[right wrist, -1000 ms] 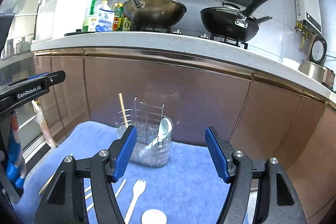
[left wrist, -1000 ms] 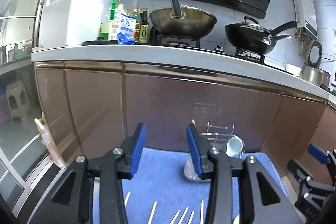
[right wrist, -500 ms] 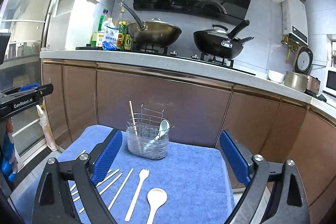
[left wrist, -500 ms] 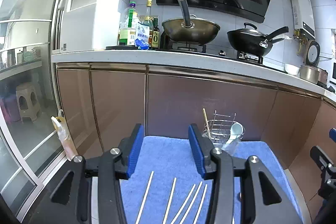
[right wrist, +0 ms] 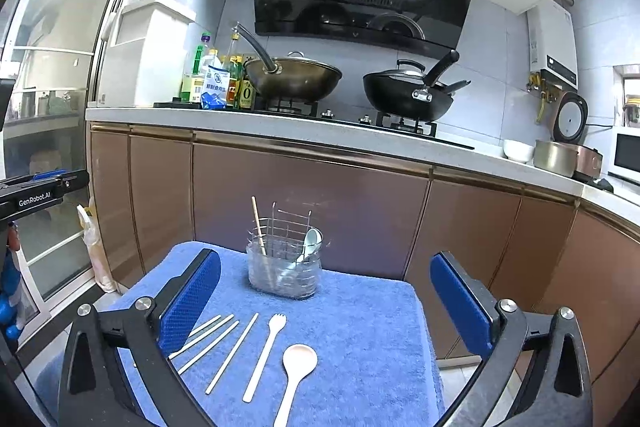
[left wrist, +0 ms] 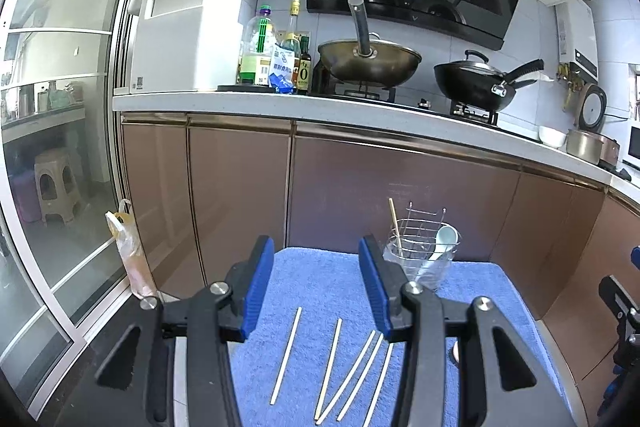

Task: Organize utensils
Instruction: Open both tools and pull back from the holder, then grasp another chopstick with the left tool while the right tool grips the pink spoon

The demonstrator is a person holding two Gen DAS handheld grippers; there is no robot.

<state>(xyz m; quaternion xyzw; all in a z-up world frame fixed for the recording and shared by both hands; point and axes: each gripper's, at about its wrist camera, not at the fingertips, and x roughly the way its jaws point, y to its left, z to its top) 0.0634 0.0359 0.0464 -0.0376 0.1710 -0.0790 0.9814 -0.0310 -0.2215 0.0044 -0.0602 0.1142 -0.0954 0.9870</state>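
- left gripper (left wrist: 316, 285) is held level, pointing straight ahead, blue pads (left wrist: 256, 287) parted with nothing between them
- right gripper (right wrist: 326, 301) sits way wider apart, also empty, hovering and touching nothing

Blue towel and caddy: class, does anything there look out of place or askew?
Nothing is spilled or damaged. Loose chopsticks, a fork and a spoon lie unsorted on the blue towel, outside the caddy.
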